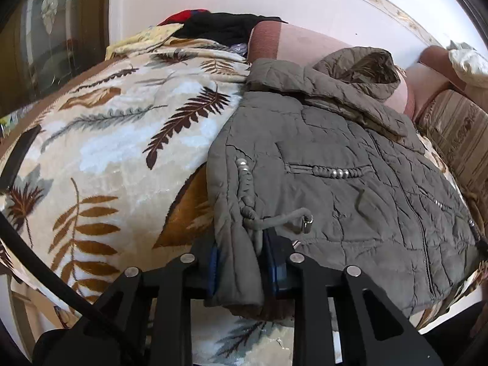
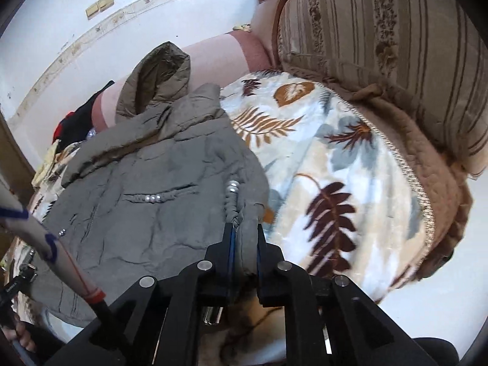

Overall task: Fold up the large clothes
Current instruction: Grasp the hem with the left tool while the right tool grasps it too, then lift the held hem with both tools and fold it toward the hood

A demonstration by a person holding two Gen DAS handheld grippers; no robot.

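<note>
A grey-green quilted hooded jacket (image 1: 350, 164) lies flat on a leaf-patterned blanket (image 1: 116, 140), hood towards the wall. My left gripper (image 1: 241, 262) is shut on the jacket's near left hem corner, the fabric bunched between its blue pads beside a drawstring with a metal toggle (image 1: 306, 222). In the right wrist view the same jacket (image 2: 146, 201) spreads to the left over the blanket (image 2: 335, 158). My right gripper (image 2: 245, 253) is shut on its near right hem corner, with the quilted fabric pinched between the pads.
Black and red clothes (image 1: 213, 24) are piled at the back near the wall. A pink bolster (image 1: 292, 42) runs along the wall behind the hood. A striped cushion (image 2: 396, 45) stands at the right. A person's hand (image 2: 23, 335) shows at the lower left.
</note>
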